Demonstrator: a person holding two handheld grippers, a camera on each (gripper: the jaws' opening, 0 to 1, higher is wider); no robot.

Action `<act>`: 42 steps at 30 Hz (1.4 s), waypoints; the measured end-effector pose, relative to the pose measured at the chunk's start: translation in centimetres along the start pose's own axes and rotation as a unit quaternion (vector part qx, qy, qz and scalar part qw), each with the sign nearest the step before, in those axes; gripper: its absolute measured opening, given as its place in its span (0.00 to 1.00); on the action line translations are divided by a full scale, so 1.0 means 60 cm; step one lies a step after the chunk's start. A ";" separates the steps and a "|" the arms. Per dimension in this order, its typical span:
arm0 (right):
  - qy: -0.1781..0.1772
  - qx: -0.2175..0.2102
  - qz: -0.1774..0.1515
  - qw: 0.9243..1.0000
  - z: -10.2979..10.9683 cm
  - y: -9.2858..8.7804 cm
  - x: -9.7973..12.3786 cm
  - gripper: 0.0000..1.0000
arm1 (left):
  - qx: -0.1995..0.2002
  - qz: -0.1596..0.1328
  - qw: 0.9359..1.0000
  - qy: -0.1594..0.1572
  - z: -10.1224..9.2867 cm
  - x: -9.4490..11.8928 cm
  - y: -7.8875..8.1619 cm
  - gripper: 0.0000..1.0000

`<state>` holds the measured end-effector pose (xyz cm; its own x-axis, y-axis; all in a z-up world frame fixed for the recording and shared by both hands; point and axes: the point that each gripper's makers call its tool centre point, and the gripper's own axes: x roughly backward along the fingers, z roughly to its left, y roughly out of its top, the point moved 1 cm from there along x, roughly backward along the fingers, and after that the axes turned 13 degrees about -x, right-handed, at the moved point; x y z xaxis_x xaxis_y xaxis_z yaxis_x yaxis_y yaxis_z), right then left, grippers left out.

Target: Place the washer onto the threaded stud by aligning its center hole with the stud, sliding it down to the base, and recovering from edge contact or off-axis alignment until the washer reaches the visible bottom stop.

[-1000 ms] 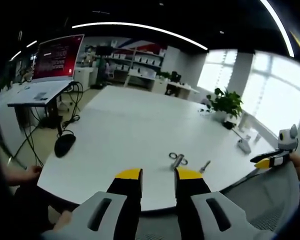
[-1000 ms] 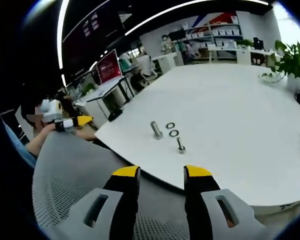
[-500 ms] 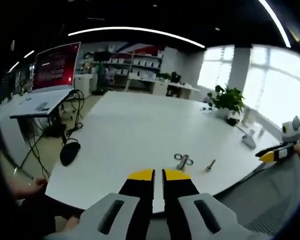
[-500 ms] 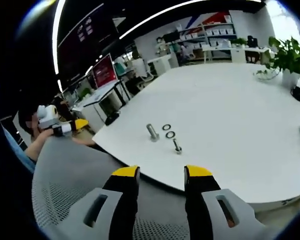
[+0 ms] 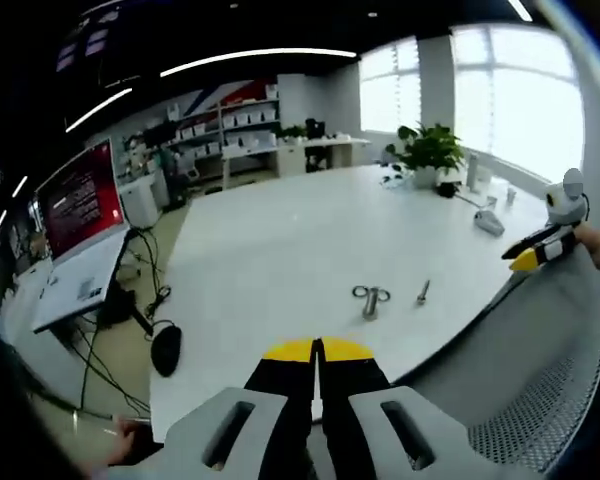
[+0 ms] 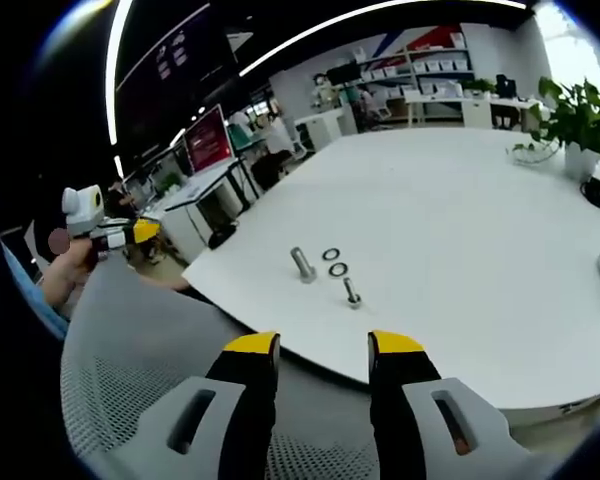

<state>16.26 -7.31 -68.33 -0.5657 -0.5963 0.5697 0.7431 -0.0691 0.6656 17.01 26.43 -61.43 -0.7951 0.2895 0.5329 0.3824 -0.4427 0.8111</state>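
We hold the L gripper (image 5: 318, 349) w/ jaws together, R gripper (image 6: 323, 343) jaws apart, both off the table (image 6: 460, 190); washers (image 6: 334, 262) lie flat betw. stud (image 6: 302, 264) & bolt (image 6: 351, 292).

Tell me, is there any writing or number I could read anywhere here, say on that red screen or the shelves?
Red screen: pale lines of text, too blurred to read.
Dark overhead panel: small marks, too small to read.
Shelf boxes: no legible labels.
Bolts and washers on the table: no markings visible.
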 end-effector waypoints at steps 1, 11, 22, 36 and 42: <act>0.002 -0.001 0.000 1.000 0.001 0.000 0.000 0.37 | -0.024 0.001 0.999 -0.022 -0.003 -0.004 0.008 0.00; 0.016 0.014 0.027 0.999 0.012 -0.013 -0.004 0.36 | -0.110 0.052 0.986 -0.113 -0.008 -0.053 0.038 0.04; 0.032 -0.009 0.015 0.999 0.018 -0.012 0.000 0.36 | -0.161 0.075 0.970 -0.168 -0.012 -0.134 0.083 0.17; 0.059 0.000 0.084 0.995 0.032 -0.042 -0.005 0.36 | -0.205 0.144 0.941 -0.229 -0.032 -0.242 0.073 0.32; 0.054 -0.011 0.075 0.996 0.029 -0.040 -0.004 0.36 | -0.208 0.159 0.933 -0.248 -0.055 -0.293 0.059 0.30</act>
<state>13.99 -5.61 -69.20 -0.4066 -0.6841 0.6055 0.8250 0.0098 0.5651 30.76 17.00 -68.72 -0.3176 0.3989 0.8603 0.2638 -0.8342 0.4842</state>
